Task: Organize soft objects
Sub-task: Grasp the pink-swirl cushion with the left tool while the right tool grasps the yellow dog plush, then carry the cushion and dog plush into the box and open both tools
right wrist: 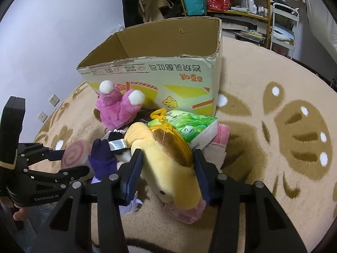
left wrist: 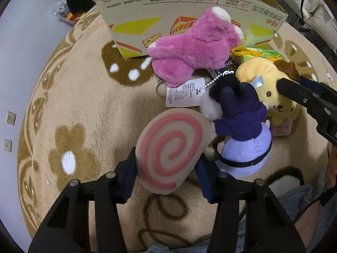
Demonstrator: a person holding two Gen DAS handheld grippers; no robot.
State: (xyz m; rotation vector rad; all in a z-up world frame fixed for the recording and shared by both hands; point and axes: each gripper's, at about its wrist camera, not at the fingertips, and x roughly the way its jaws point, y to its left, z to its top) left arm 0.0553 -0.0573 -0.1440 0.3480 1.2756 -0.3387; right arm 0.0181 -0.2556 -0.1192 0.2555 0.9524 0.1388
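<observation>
Between the fingers of the left hand-held gripper (left wrist: 167, 168) sits a flat round swirl cushion (left wrist: 171, 150), cream with a pink spiral, and the blue pads press its two edges, so this gripper looks clenched on it, though whether it is lifted clear of the rug (left wrist: 84, 109) I cannot tell. Just to the right of that gripper lies a lavender plush in a dark purple hood (left wrist: 242, 135), touching the cushion's edge, and ahead of it a pink plush bear (left wrist: 189, 48) rests against the front wall of an open cardboard box (left wrist: 130, 14). Across the pile, the right hand-held gripper (right wrist: 167, 171) straddles a yellow plush dog (right wrist: 166, 168) with brown ears; its pads sit close against both flanks, so it appears to be grasping the dog, which lies on a pink pack. Beyond that gripper's tips a green tissue pack (right wrist: 189, 124) and a yellow clip lie in front of the box. Judging by this, the step in hand is picking up: each gripper has taken one soft toy from the heap. Next, each load would need raising above the box rim and carrying forward over the opening before letting go, one gripper at a time so the two do not collide, with care that the dog's bulk does not drag the pink pack along.
</observation>
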